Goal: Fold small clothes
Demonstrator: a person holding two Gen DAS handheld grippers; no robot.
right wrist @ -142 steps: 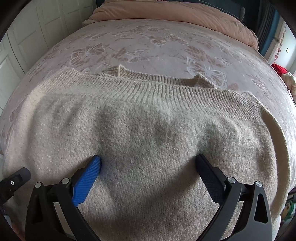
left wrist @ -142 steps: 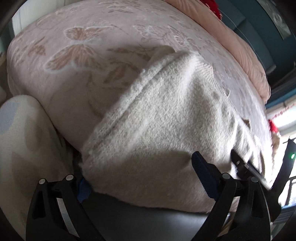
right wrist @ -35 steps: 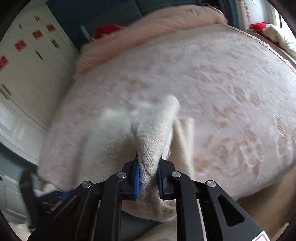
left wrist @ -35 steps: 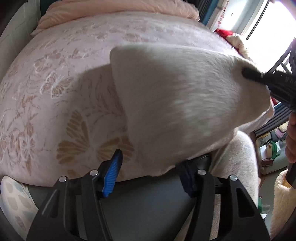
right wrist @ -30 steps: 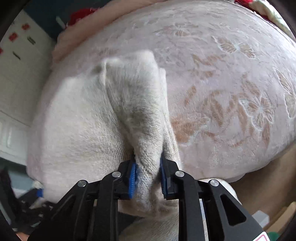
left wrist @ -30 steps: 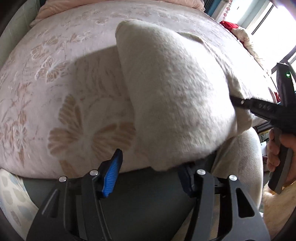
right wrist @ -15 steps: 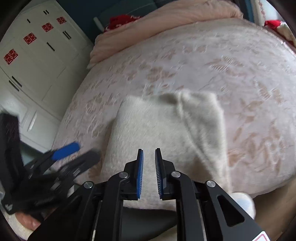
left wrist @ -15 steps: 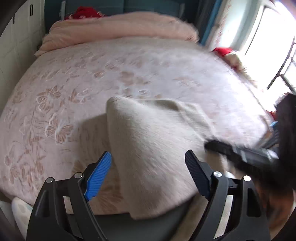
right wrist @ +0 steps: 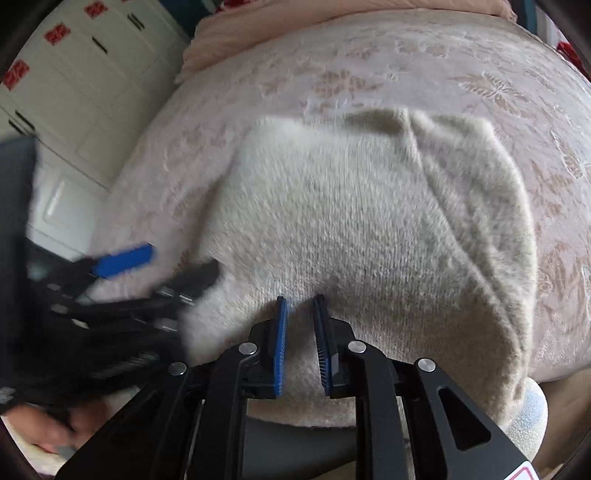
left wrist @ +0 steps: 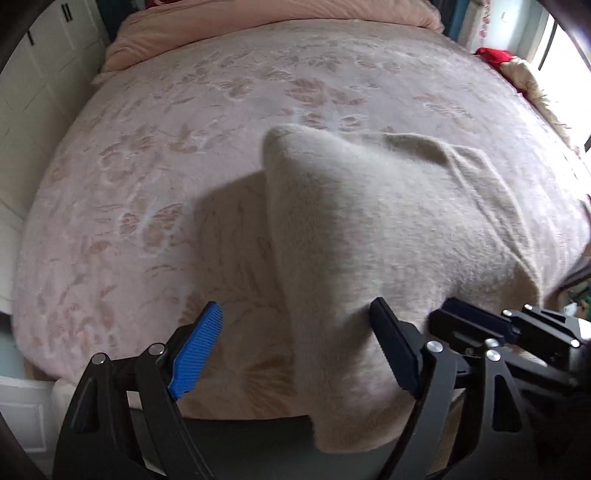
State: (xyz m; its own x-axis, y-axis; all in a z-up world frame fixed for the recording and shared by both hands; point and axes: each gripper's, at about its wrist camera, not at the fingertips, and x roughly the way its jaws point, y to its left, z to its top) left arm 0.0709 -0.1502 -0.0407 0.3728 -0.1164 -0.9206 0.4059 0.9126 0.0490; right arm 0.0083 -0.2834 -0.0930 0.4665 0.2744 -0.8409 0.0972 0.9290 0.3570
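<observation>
A cream knitted sweater [left wrist: 388,229] lies folded in a narrow stack on the pink bedspread [left wrist: 166,147], its near end hanging over the bed's front edge. It fills the middle of the right wrist view [right wrist: 351,221]. My left gripper [left wrist: 295,350] is open and empty, with its jaws wide apart over the sweater's near left edge. My right gripper [right wrist: 301,343] hovers over the sweater's near end, its jaws a narrow gap apart with nothing between them. The right gripper also shows at the lower right of the left wrist view [left wrist: 480,328]. The left gripper is a blur at the left of the right wrist view [right wrist: 147,269].
A pink duvet [left wrist: 258,29] is bunched along the bed's far edge. White cupboards [right wrist: 74,74] stand to the left of the bed. Red fabric [left wrist: 495,57] and a cream blanket lie at the far right by the window.
The right gripper let go of the sweater's fold and now sits slightly open. The left gripper opened wide. Both drew back to the near edge, and the sweater lies flat.
</observation>
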